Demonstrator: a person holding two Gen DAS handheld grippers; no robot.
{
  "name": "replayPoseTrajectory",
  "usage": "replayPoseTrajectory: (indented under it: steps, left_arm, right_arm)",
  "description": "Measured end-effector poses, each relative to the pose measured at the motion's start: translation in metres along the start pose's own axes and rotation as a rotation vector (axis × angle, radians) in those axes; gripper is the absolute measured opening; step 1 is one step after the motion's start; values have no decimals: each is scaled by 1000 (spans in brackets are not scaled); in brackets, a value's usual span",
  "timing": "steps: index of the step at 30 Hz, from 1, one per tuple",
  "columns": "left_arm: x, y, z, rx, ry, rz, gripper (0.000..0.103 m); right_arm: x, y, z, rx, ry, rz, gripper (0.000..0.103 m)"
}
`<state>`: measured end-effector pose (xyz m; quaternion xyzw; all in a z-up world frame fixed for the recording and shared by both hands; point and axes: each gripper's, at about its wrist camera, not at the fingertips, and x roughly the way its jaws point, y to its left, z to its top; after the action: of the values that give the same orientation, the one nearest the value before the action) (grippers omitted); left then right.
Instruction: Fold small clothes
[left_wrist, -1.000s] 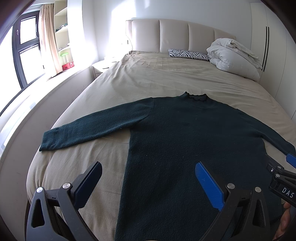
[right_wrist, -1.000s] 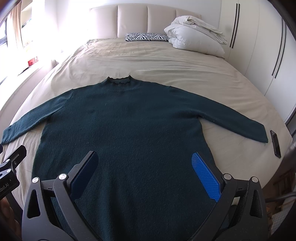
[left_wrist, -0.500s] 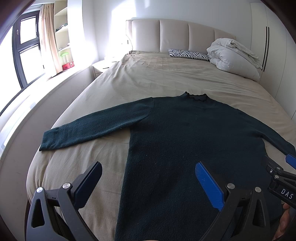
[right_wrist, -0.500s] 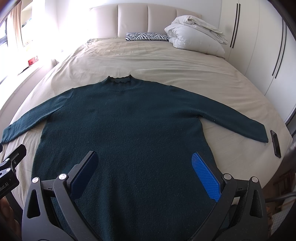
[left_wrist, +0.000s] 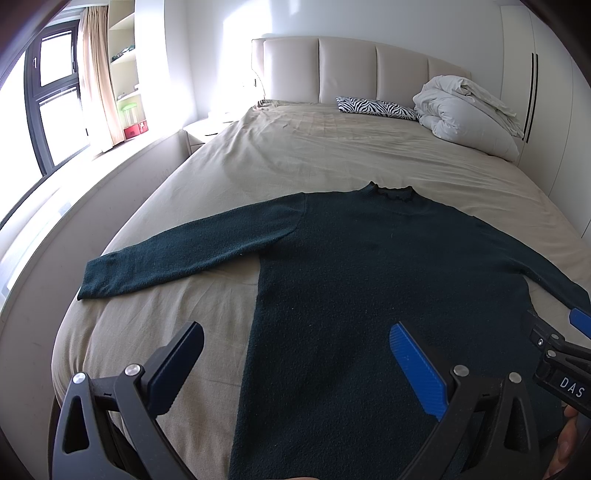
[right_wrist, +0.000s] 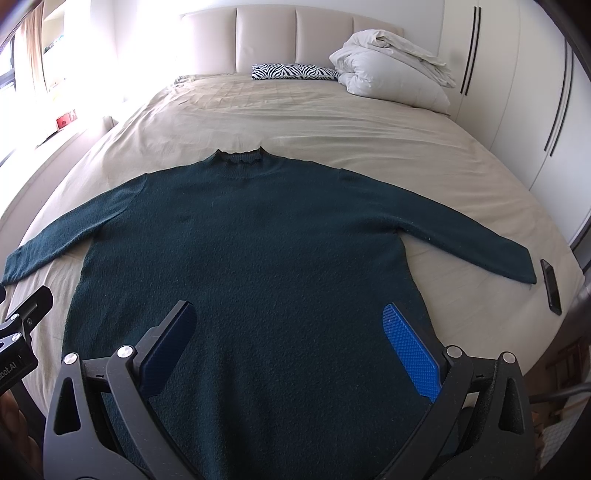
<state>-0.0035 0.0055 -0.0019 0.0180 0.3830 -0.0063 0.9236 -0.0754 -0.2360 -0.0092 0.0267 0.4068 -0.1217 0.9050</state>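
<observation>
A dark green long-sleeved sweater (left_wrist: 369, 280) (right_wrist: 251, 251) lies flat on the bed, collar toward the headboard and both sleeves spread outward. My left gripper (left_wrist: 295, 339) is open above the sweater's lower left side, nothing between its fingers. Over the lower middle of the body my right gripper (right_wrist: 288, 325) also stands open and empty. Each gripper shows at the edge of the other's view. The sweater's hem is hidden below the fingers.
The bed (left_wrist: 332, 147) has a beige sheet. A zebra-print pillow (right_wrist: 293, 71) and a bundled white duvet (right_wrist: 391, 77) lie by the headboard. A dark phone (right_wrist: 551, 286) rests near the right sleeve cuff. White wardrobes stand on the right, a window on the left.
</observation>
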Motion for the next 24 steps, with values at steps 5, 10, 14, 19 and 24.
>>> replayPoseTrajectory:
  steps: [5,10,14,19,24]
  left_arm:
    - [0,1,-1,-1,1,-2,103]
    - [1,4,-5,-8,3,-11,103]
    - [2,5,-6,-9,3,-10,103]
    - [6,4,-7,-5,11,-16,103]
    - [10,0,-12,-9,-3,-38,103]
  right_arm:
    - [0,0,0,0,1,0,103]
    - [5,2,0,-4,5,-1,103]
    - [5,1,0,-4,8,1,103]
    - [9,-2,2,-3,17,4,103]
    - [14,-7,3,11,26,14,103]
